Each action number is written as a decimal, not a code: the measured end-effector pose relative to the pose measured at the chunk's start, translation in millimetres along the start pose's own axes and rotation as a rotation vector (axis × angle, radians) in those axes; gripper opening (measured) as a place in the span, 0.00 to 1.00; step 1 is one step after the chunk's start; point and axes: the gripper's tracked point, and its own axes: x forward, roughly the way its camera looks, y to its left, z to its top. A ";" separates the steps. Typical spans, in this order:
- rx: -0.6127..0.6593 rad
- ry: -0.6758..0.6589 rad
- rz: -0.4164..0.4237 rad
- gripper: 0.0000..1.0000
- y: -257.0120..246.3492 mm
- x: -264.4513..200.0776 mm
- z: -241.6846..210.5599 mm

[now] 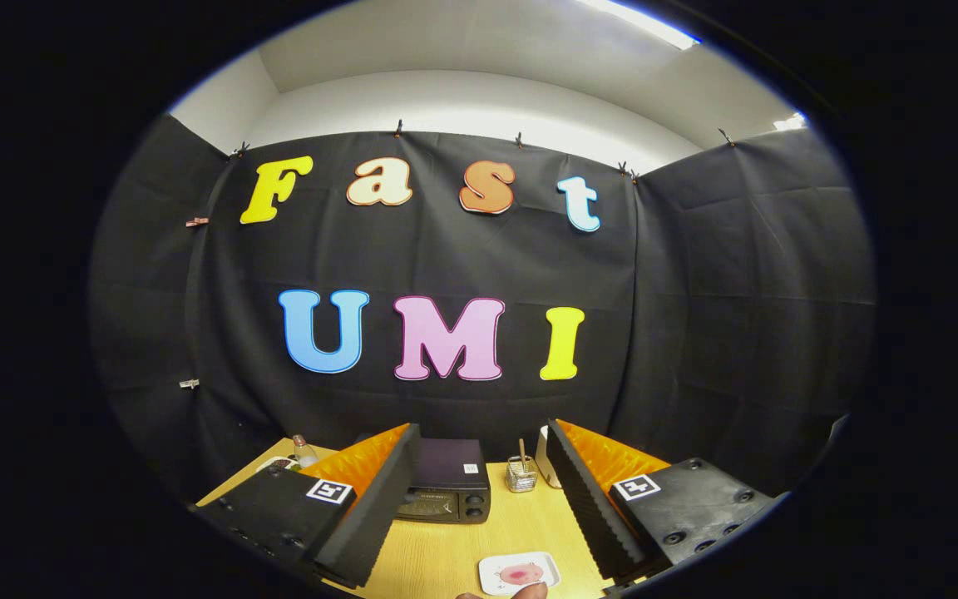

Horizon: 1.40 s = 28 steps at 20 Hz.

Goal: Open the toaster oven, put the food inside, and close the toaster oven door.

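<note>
We hold the gripper (pixel 479 499) wide open and empty above the yellow wooden table (pixel 520 520). The black toaster oven (pixel 446 491) stands closed beyond the fingers. The pink food on a small white plate (pixel 519 573) lies nearer; it looks soft and light, so we would pinch it gently at its sides.
</note>
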 end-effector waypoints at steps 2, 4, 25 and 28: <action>-0.002 0.003 0.002 0.98 2.1 1.4 -1.5; 0.001 0.008 0.009 0.97 6.9 2.8 -5.4; 0.048 0.242 0.131 0.98 132.4 144.3 -210.1; 0.042 0.266 0.135 0.98 138.3 167.6 -233.4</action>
